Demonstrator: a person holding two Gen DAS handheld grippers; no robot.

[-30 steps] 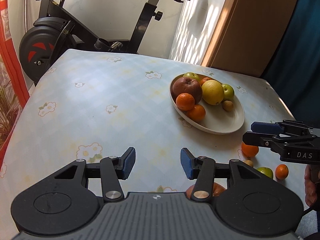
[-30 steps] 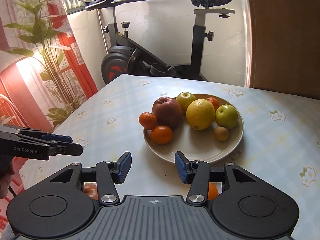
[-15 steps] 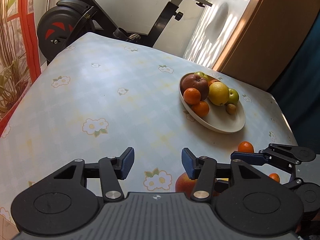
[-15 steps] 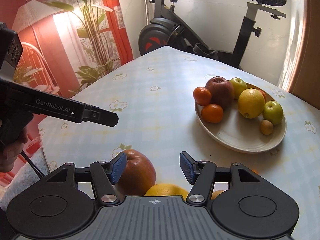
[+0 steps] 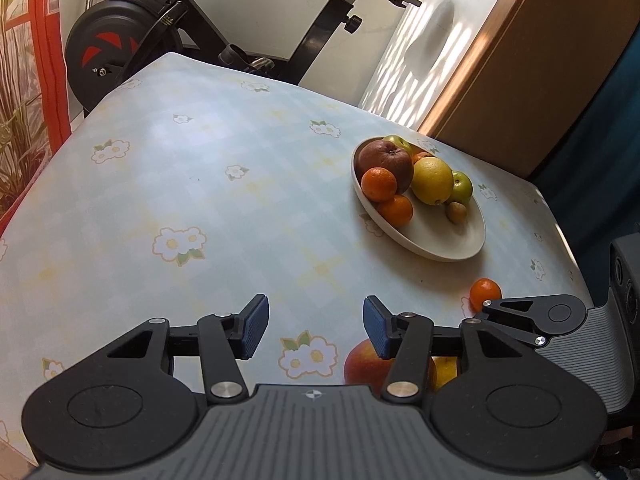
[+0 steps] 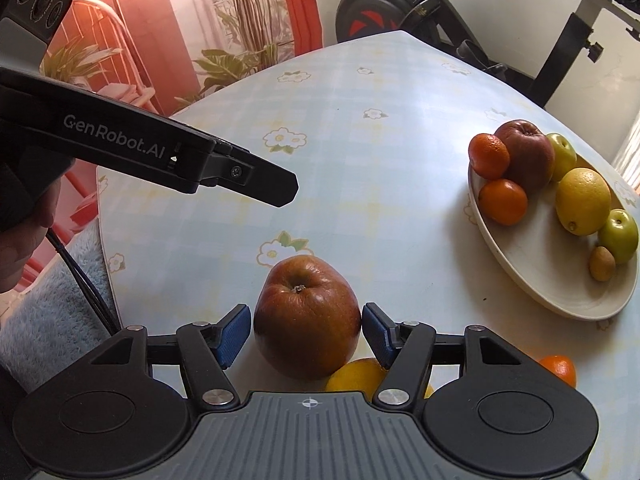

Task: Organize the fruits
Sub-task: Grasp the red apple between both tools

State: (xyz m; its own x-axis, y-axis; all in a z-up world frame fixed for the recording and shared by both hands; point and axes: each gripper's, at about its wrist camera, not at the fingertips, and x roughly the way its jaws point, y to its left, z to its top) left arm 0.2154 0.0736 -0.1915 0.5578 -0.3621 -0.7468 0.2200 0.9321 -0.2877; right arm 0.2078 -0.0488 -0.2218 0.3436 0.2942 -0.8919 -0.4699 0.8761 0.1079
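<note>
The right hand-held gripper [image 6: 308, 334] is down over a big red apple [image 6: 307, 316] on the table [image 6: 400, 160], one blue pad on each side of it. The pads sit right at the apple's flanks, but I cannot tell whether they are pressing on it or only bracketing it. The apple stands stem up on the flowered tablecloth, with a yellow fruit [image 6: 356, 376] touching it on the near side and a small orange [image 6: 560, 368] lying off to the right.

The left hand-held gripper [image 5: 316, 326] hangs over bare cloth, its pads apart and gripping nothing.

Further back stands the white plate [image 6: 540, 276], well apart from the apple. It holds a dark red apple [image 6: 524, 156], two oranges, a lemon [image 6: 582, 200], two green apples and a small brown fruit [image 6: 601, 263]
</note>
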